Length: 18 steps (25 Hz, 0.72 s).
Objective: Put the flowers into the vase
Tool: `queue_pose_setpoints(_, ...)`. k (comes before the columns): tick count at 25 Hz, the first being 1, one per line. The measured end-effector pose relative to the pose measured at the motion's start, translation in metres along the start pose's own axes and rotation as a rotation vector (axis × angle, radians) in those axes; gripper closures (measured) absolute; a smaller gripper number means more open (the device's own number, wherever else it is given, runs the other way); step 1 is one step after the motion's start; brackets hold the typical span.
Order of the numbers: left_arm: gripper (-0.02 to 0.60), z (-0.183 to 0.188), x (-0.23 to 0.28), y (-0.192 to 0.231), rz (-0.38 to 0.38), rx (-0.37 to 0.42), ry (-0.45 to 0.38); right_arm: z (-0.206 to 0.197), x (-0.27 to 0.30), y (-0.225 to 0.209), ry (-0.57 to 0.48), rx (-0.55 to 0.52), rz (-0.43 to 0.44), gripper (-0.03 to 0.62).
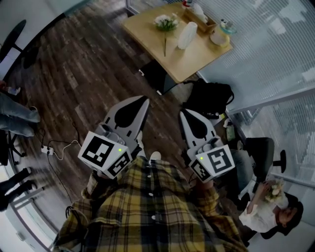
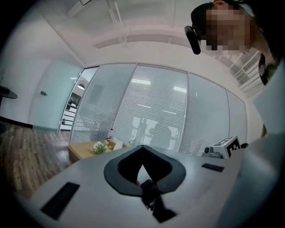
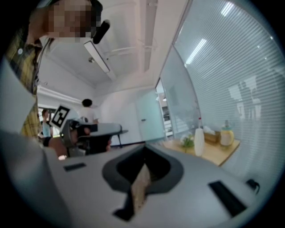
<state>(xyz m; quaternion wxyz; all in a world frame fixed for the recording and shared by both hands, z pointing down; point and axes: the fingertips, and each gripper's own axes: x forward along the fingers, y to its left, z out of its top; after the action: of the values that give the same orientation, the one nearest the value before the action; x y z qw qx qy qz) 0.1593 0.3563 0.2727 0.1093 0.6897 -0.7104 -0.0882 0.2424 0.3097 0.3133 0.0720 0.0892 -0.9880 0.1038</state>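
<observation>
Nothing is done yet — the flowers (image 1: 166, 22) lie on the table (image 1: 147, 37) beside the white vase (image 1: 187, 35), well ahead of me, and my left gripper (image 1: 141, 101) and right gripper (image 1: 184, 114) are both pressed together on nothing.

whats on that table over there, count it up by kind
flower bunch: 1
white vase: 1
wooden box: 1
yellow jar: 1
red-topped bottle: 1
total: 5
</observation>
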Motion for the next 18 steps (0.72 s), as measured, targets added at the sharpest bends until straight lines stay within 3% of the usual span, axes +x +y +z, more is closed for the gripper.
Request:
queue_pose_setpoints(11, 0.572, 0.032, 0.029, 0.094, -0.066, 0.004, 0.027, 0.020, 0.094, -0.014, -0.002, 0.016, -0.098, 0.582)
queue_pose_setpoints(18, 0.572, 0.025, 0.058, 0.123, -0.132, -0.038, 0.082, 0.017, 0.121, -0.035, 0.022, 0.048, -0.175, 0.582)
